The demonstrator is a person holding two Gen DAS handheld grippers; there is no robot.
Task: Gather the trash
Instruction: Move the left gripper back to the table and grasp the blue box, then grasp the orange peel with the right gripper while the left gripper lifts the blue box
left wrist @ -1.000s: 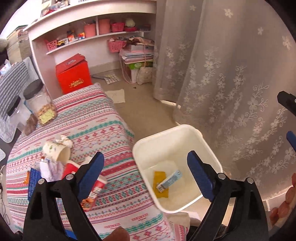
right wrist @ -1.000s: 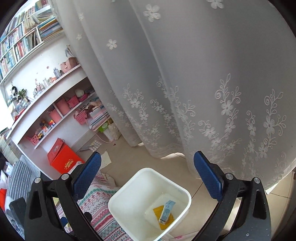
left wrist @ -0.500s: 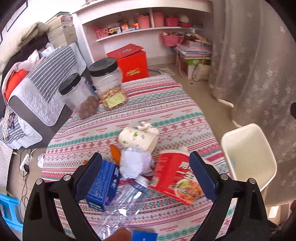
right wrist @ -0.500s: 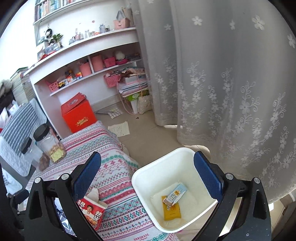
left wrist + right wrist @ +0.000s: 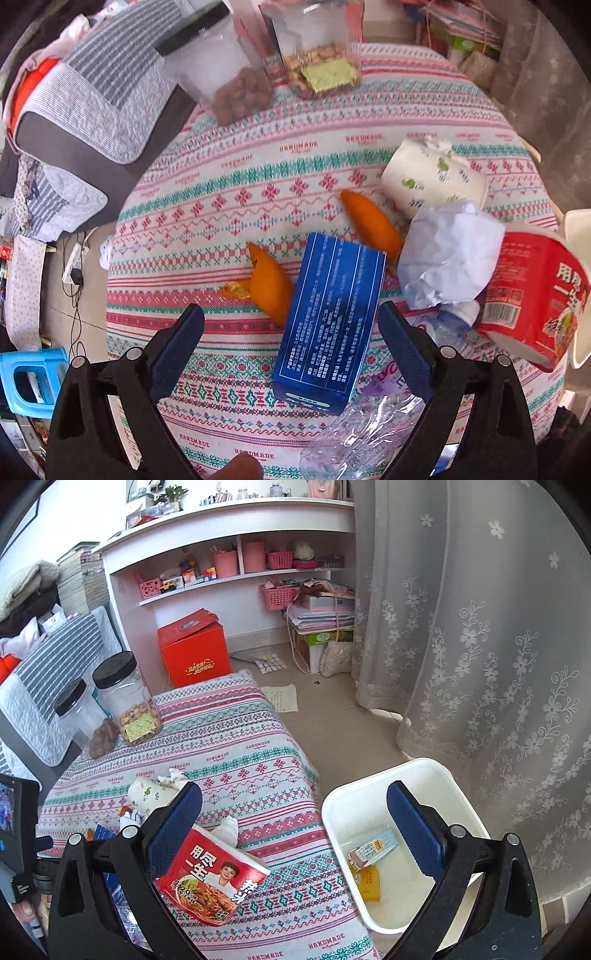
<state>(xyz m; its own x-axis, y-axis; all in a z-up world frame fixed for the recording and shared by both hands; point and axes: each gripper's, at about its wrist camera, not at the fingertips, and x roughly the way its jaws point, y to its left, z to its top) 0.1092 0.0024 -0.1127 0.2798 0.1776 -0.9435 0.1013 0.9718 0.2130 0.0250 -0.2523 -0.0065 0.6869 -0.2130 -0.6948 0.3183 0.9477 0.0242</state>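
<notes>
Trash lies on a patterned tablecloth [image 5: 229,177]. My left gripper [image 5: 291,350] is open, its jaws either side of a blue box [image 5: 328,321]. Beside it lie orange peels [image 5: 273,288], crumpled white paper [image 5: 447,258], a paper cup [image 5: 432,184], a red noodle bowl [image 5: 532,295] and a crushed clear bottle [image 5: 362,432]. My right gripper [image 5: 295,834] is open and empty above the table edge. The white bin [image 5: 369,805] stands on the floor right of the table, holding a small carton [image 5: 373,849] and a yellow packet [image 5: 367,882]. The noodle bowl [image 5: 210,878] shows there too.
Two black-lidded jars with snacks [image 5: 127,701] stand at the table's far side. A grey striped sofa [image 5: 92,92] is on the left. A lace curtain [image 5: 480,627], a red box [image 5: 192,653] and pink shelves [image 5: 236,565] lie beyond. A blue stool [image 5: 29,380] stands low left.
My left gripper swung left from the bin to the table and lowered over the blue box. My right gripper tilted down and left, bringing table and bin into view.
</notes>
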